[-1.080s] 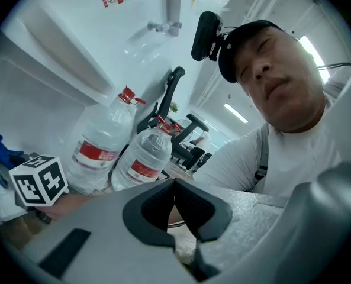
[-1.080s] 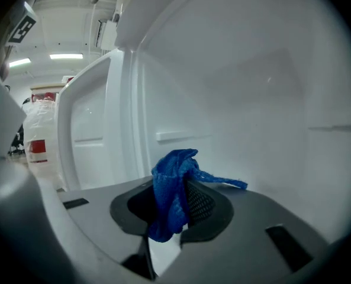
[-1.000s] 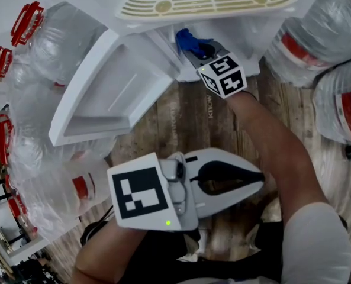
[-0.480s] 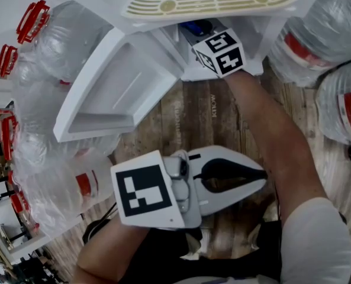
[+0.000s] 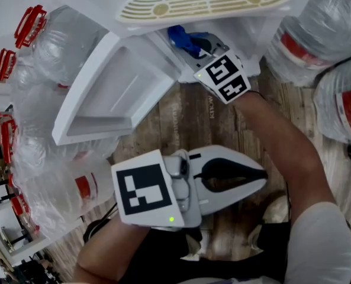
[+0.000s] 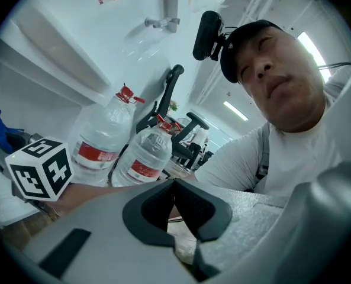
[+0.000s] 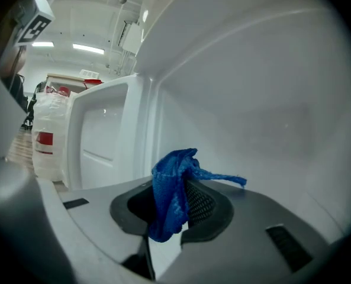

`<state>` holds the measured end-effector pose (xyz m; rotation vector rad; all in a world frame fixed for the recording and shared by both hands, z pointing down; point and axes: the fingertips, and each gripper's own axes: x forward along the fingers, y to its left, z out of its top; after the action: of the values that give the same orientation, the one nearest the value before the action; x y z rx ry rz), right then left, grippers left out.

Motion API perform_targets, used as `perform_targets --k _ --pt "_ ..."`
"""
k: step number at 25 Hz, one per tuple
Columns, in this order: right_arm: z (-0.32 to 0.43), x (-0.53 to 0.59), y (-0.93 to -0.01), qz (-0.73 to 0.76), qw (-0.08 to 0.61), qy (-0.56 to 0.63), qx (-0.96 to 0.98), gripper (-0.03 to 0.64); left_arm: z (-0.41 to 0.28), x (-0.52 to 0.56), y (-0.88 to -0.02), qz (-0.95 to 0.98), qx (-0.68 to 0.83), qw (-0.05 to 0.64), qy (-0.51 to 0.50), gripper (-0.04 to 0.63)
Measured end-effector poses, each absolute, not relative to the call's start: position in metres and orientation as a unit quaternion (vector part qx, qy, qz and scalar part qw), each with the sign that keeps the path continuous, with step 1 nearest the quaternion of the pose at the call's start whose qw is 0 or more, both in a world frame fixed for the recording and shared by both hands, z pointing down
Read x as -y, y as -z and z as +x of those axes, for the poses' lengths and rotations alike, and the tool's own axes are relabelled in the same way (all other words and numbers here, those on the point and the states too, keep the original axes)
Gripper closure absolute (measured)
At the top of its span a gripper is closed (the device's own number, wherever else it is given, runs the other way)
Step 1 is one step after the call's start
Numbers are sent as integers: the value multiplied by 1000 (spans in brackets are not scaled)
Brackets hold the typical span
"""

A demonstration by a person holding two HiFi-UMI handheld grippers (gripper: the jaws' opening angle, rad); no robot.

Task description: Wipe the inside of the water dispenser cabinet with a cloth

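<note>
— Where is the cloth right now?

— Pinched in my right claw [image 7: 178,212], which is closed on it. The cloth [image 7: 170,188] is blue and bunched. The claw is pushed into the mouth of the cabinet [image 7: 252,99], on the side where the open door [image 7: 104,135] hinges.

— Which way does it lie?

— Its long axis runs upright between the pads [image 7: 203,205]. The wad stands above them, and one thin tail points off to the right, toward the cabinet's inner wall. I cannot tell whether that tail touches the wall or only hangs near it.

— And your other hand?

— My left claw [image 5: 259,179] hangs low over the wooden floor [image 5: 187,123], well apart from the cabinet. Its jaws are together with nothing between them.

— What could go wrong from here?

— Three things, as I judge it. Only a small wad stands proud of the pads, so if I press too flat, the hard claw may rub the plastic instead of the cloth. The grip is on a narrow fold, so dragging it hard along the wall could pull it free. And the opening is tight, so a wide sweep could knock my wrist against the door. The water bottles [image 5: 323,34] crowd the cabinet on both sides, which leaves my elbow little room to swing.
</note>
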<state>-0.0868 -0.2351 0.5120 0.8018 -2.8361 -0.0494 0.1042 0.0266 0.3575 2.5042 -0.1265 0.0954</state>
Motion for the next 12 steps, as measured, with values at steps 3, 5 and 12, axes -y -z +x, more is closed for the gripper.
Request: perform_targets --k 3,5,12 --pt "-80 230 -512 263 97 13 960 534 107 -25 -358 949 47 311 -36 592" --pt "-70 239 -507 276 87 4 957 535 108 -26 -357 949 47 311 -37 592" --pt "-70 289 -468 311 39 -16 949 540 111 -27 -358 948 48 310 -42 592"
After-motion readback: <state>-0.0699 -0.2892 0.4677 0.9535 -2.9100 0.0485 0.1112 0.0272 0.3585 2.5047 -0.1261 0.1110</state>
